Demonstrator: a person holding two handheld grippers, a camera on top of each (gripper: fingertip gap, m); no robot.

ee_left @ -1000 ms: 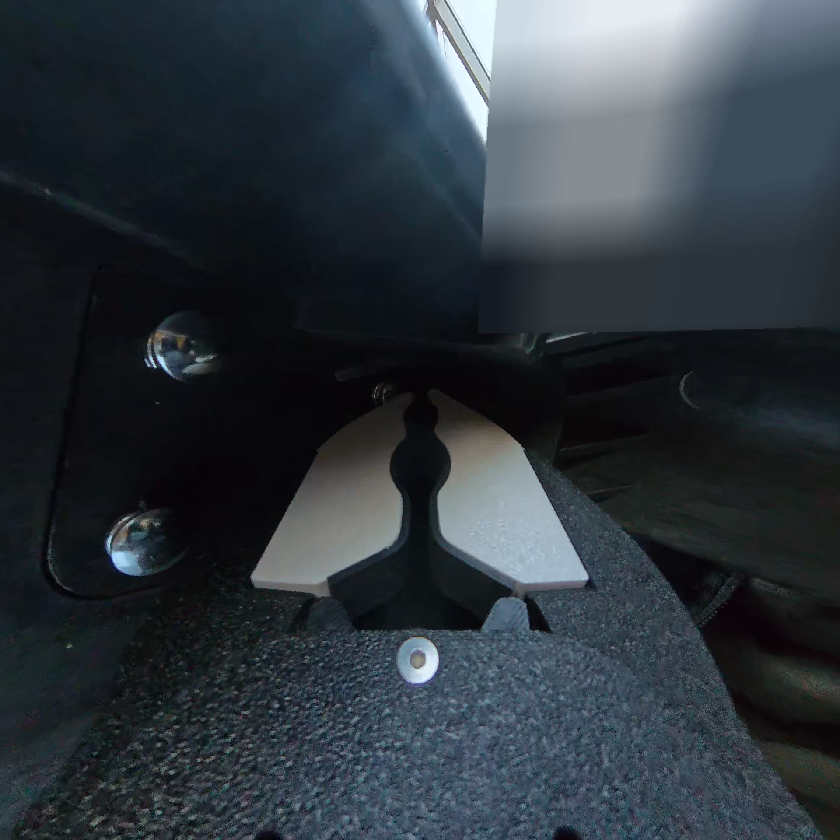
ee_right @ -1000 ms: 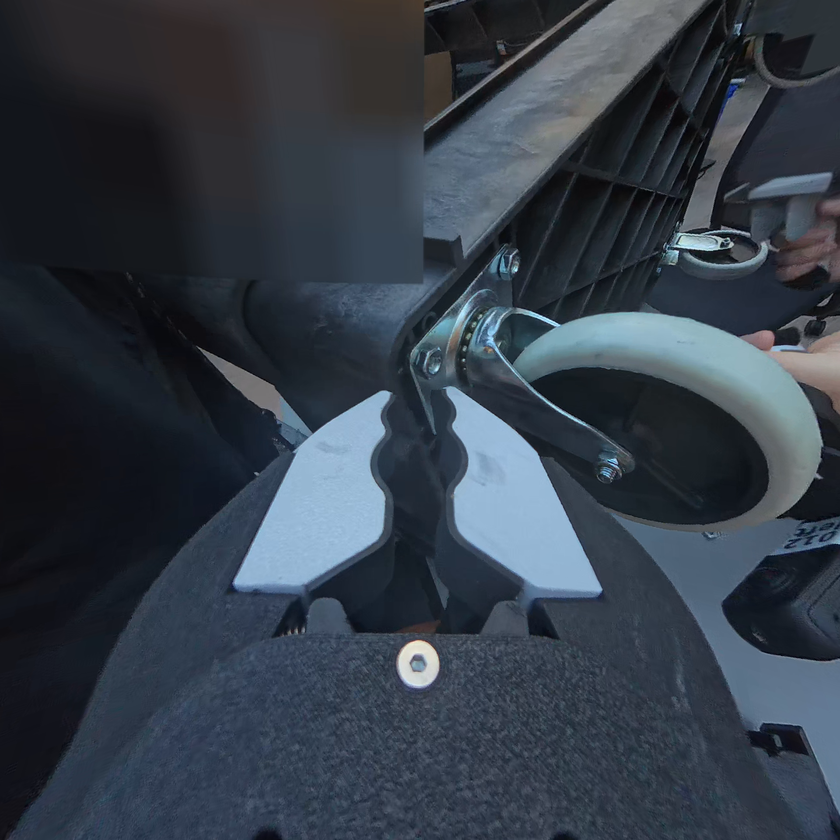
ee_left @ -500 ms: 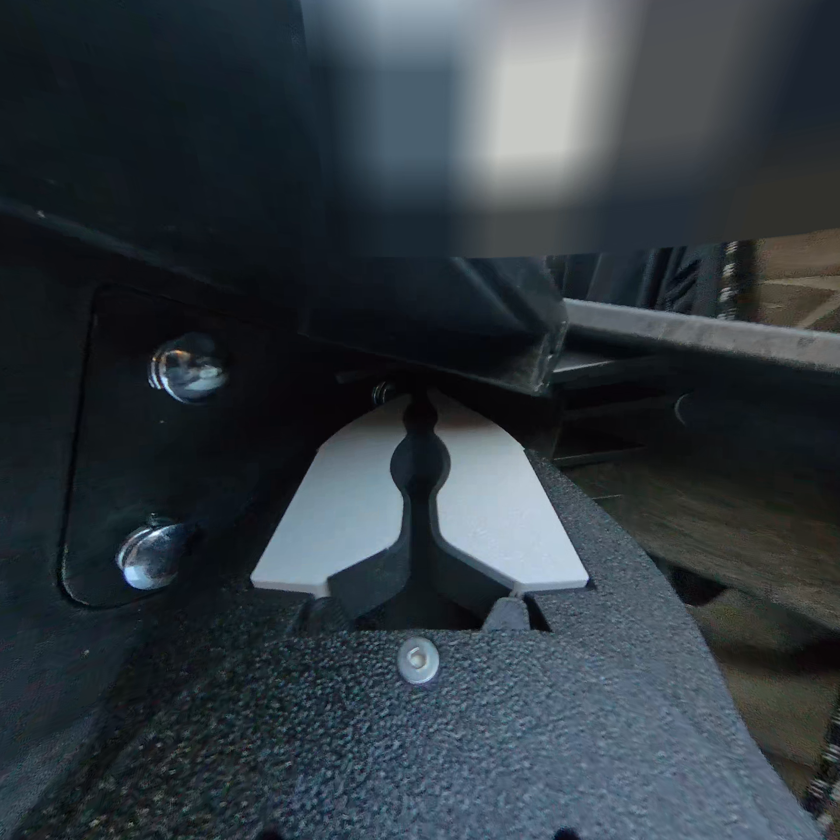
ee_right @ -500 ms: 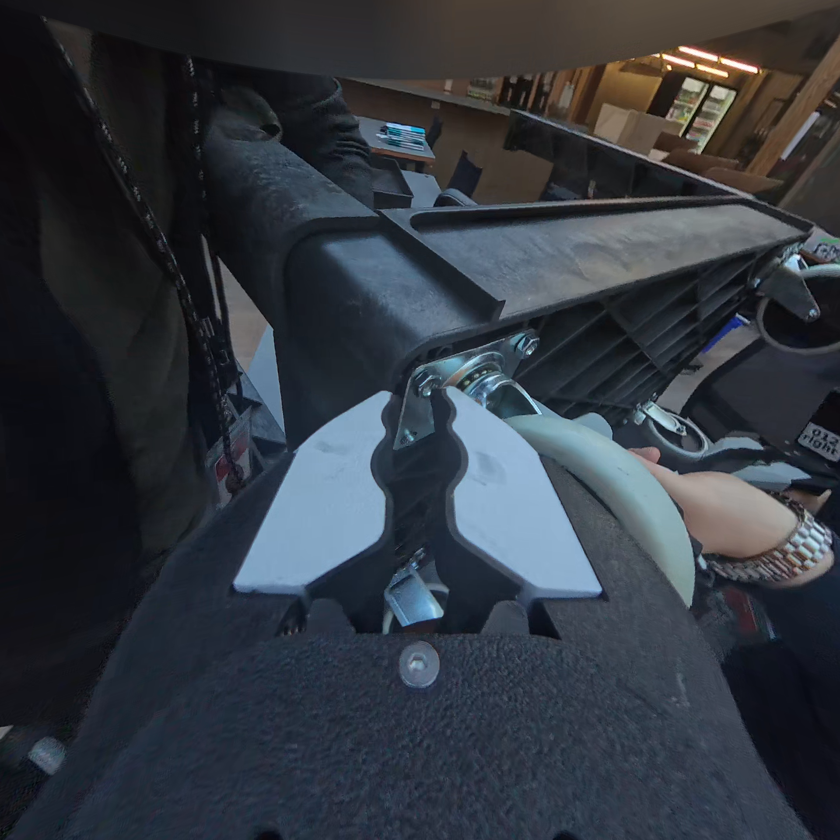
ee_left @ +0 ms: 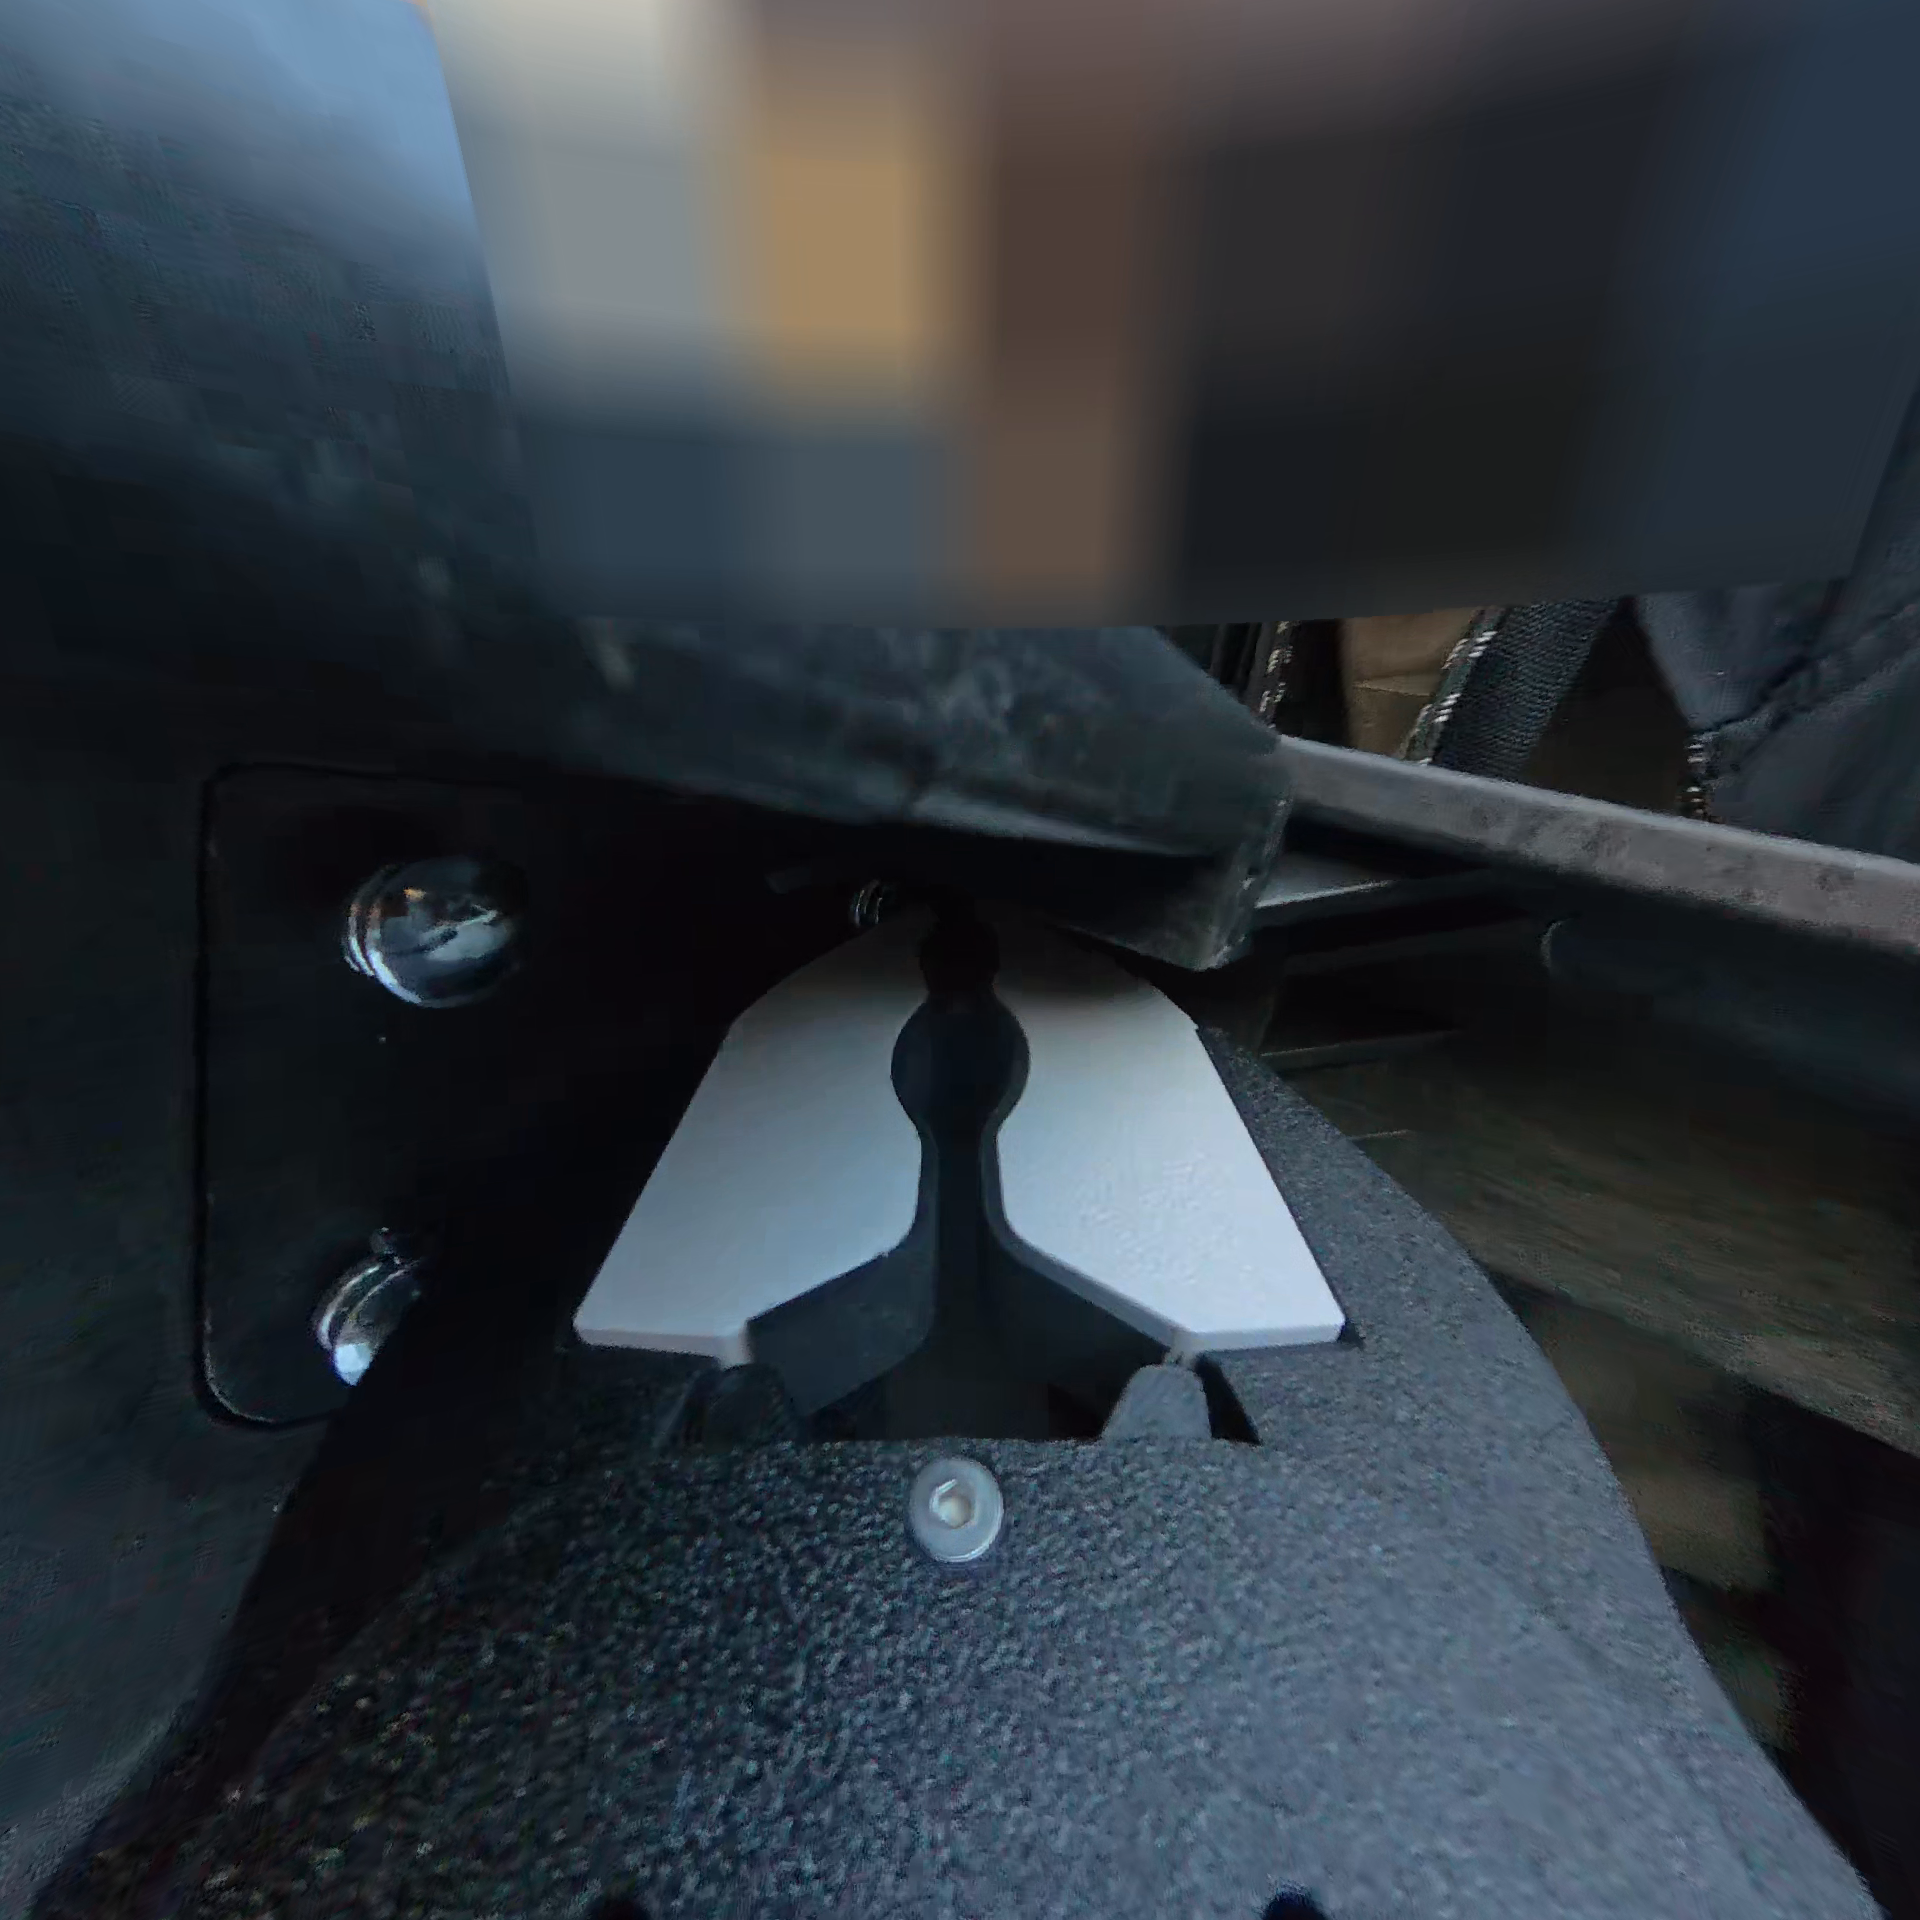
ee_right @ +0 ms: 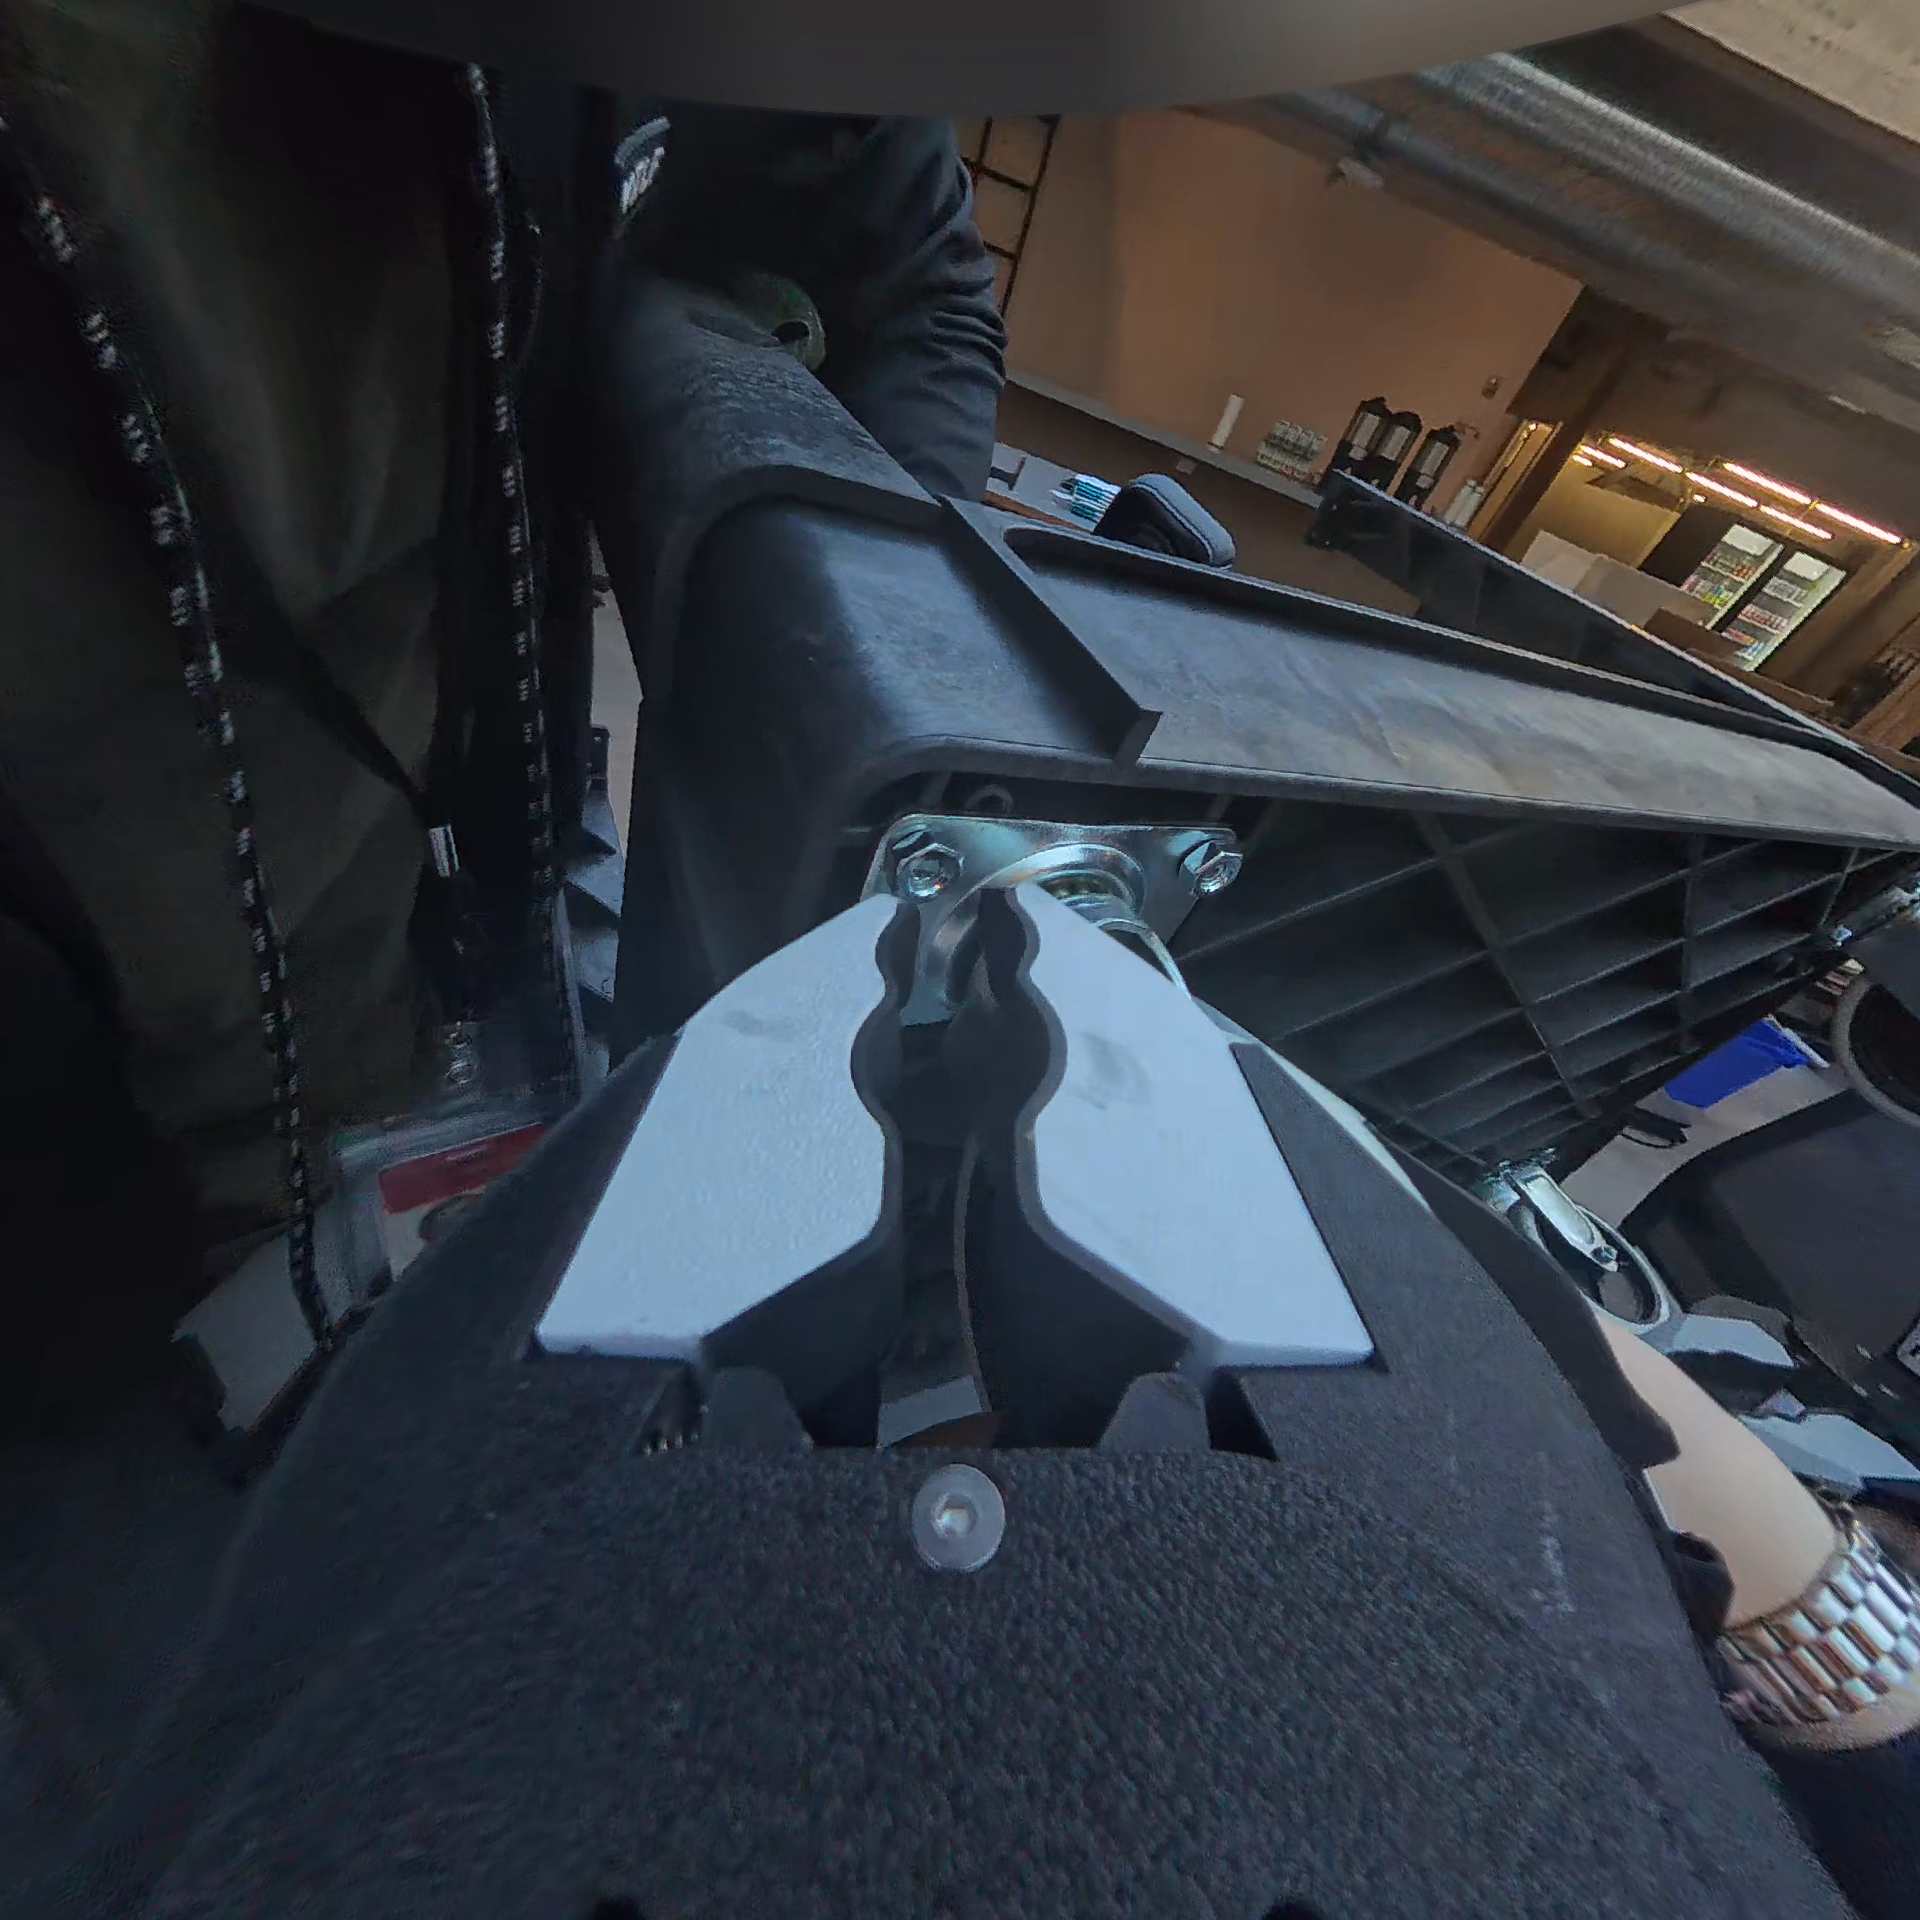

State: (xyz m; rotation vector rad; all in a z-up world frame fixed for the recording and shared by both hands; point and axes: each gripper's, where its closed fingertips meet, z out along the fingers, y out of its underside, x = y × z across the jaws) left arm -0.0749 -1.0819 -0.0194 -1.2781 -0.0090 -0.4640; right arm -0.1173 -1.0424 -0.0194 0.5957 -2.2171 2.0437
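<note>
Right gripper (ee_right: 961,935): jaws clenched on caster bracket (ee_right: 940,961) under cart (ee_right: 1351,717) corner. Left gripper (ee_left: 961,935): jaws closed against cart's dark underside; whether anything is gripped cannot be told.

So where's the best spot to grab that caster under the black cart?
By its steel fork, just under the bolted mounting plate, coming from this near side: it looks like a thin flat strip that narrow fingers can straddle. The right hand-held gripper sits there.
</note>
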